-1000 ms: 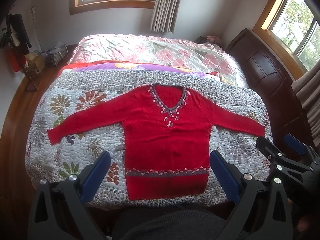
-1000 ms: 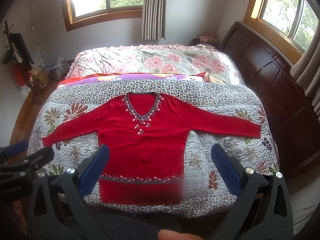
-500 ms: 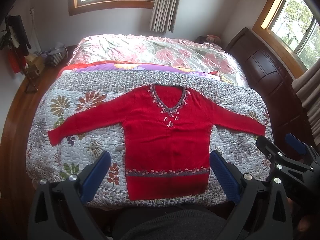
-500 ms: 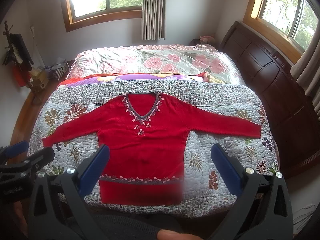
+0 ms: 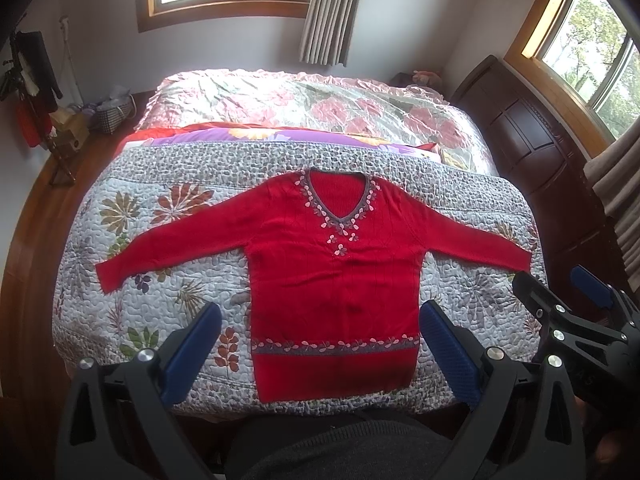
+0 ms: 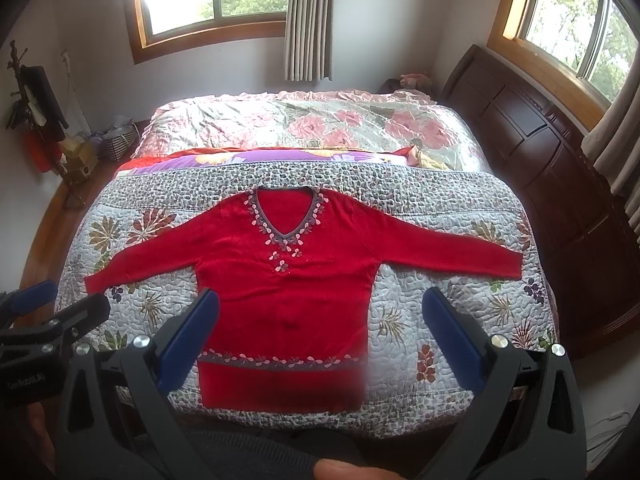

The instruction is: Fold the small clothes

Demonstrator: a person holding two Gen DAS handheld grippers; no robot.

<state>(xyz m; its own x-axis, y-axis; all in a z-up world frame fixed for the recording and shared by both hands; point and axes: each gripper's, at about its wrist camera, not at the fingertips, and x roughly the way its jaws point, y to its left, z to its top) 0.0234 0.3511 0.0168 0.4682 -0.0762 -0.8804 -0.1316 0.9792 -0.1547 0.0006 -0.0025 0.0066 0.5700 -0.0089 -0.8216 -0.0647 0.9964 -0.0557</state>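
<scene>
Red sweater (image 5: 336, 280) is lying flat, face up, on the quilt (image 5: 132, 240), sleeves out to the sides. Left gripper (image 5: 320, 340) and right gripper (image 6: 320, 328) both hover wide open, holding nothing. Risk imo: pinching quilt along with the knit (both are soft), or one sleeve dragging the body crooked

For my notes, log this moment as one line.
phase: pre-fold | red sweater flat on quilt | left claw open | right claw open

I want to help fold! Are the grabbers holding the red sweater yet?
No. Both the left gripper and right gripper are open; the sweater lies flat, untouched.
</scene>
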